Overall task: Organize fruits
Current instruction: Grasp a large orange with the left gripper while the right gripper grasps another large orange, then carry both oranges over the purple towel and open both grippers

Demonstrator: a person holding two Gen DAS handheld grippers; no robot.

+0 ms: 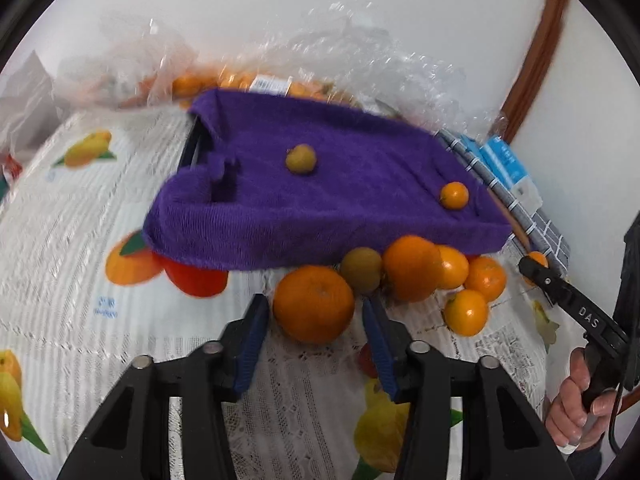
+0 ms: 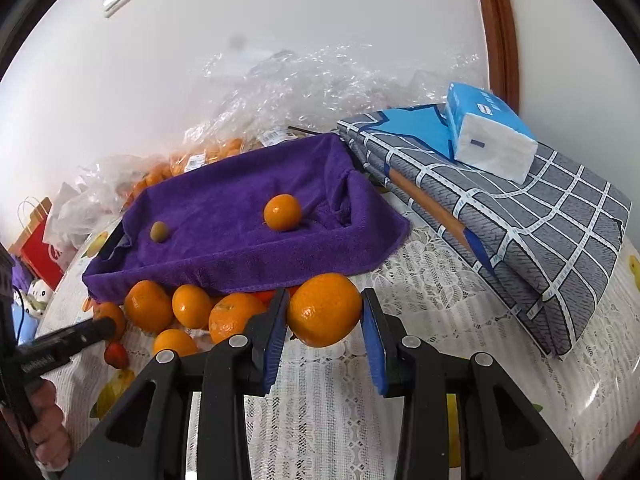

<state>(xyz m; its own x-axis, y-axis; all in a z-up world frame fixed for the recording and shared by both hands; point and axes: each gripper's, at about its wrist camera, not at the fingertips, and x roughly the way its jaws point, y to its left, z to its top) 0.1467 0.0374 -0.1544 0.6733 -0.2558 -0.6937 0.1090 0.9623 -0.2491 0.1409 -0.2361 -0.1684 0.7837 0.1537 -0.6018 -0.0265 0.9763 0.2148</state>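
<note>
Orange (image 2: pixel 324 310) gripped between right hand-held gripper (image 2: pixel 325 334) pads, round, axisless; left hand-held gripper (image 1: pixel 316 322) parted

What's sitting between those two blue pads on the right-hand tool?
A large orange, seen in the right wrist view. The right gripper has its blue pads against both sides of it, above the lace tablecloth.

The left gripper (image 1: pixel 316 312) is low over the table with its 2 blue-padded fingers (image 1: pixel 250 346) spread apart, the jaws standing to either side of an orange without pressing it. The right gripper (image 2: pixel 324 314) has its 2 fingers (image 2: pixel 276 338) drawn in against the sides of an orange. A bare hand (image 1: pixel 578 404) wraps the right gripper's black handle, seen at the edge of the left wrist view.
</note>
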